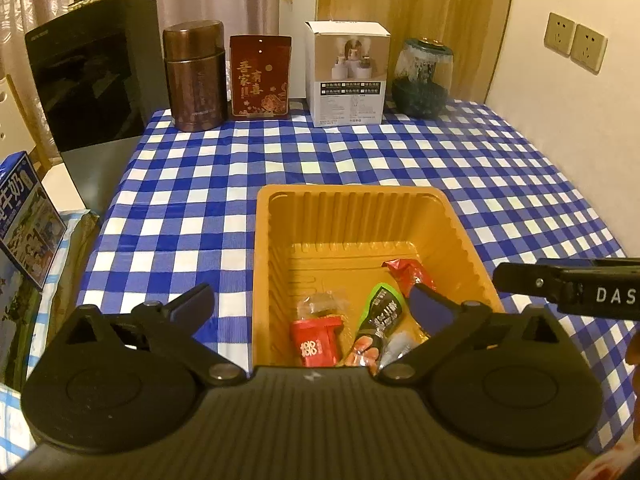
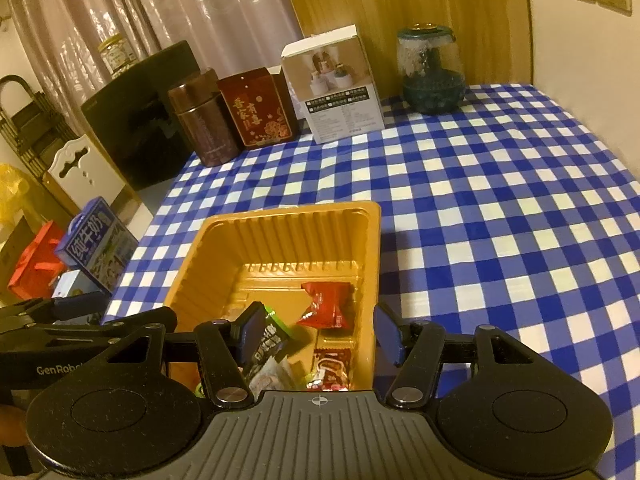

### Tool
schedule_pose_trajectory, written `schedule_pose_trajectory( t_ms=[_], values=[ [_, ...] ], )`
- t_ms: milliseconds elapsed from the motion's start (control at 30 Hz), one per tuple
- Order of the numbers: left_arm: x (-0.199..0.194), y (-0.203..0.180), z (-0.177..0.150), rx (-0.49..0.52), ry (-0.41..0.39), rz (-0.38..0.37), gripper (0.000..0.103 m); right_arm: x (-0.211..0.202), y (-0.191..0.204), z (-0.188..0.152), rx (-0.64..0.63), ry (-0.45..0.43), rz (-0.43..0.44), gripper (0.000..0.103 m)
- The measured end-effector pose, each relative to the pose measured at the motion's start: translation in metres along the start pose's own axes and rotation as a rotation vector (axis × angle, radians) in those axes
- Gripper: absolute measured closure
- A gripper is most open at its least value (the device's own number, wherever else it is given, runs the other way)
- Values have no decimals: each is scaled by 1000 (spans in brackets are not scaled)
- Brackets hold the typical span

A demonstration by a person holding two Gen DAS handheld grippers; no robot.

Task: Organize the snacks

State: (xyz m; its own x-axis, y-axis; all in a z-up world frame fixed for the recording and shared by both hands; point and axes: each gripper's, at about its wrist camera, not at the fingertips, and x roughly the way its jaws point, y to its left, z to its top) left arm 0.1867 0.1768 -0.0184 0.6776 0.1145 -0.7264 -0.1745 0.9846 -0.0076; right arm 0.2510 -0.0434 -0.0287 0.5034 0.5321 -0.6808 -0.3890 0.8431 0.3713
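Because the snacks [image 1: 376, 320] are small wrapped packets, they are probably light, crinkly and slippery; I would pinch one at its flat sealed end. They lie in the near end of the orange tray [image 1: 360, 216], lower centre of both frames. The left gripper [image 1: 312, 300] and the right gripper [image 2: 320, 330] both stand wide, holding nothing. The nearest packets are partly hidden behind the gripper bodies.
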Motion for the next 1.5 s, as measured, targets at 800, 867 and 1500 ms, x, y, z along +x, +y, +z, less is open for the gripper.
schedule_pose_trajectory(
  t_ms=[800, 867, 1500],
  values=[
    [-118, -15, -71, -90, -6, 44, 0, -112, 22, -67, -56, -1, -68, 29],
    [-128, -17, -78, -89, -3, 42, 0, -121, 26, -73, -70, 3, -70, 29],
    [-198, -29, -113, -97, -53, 76, 0, -182, 43, -115, -76, -26, -66, 29]
  ],
)
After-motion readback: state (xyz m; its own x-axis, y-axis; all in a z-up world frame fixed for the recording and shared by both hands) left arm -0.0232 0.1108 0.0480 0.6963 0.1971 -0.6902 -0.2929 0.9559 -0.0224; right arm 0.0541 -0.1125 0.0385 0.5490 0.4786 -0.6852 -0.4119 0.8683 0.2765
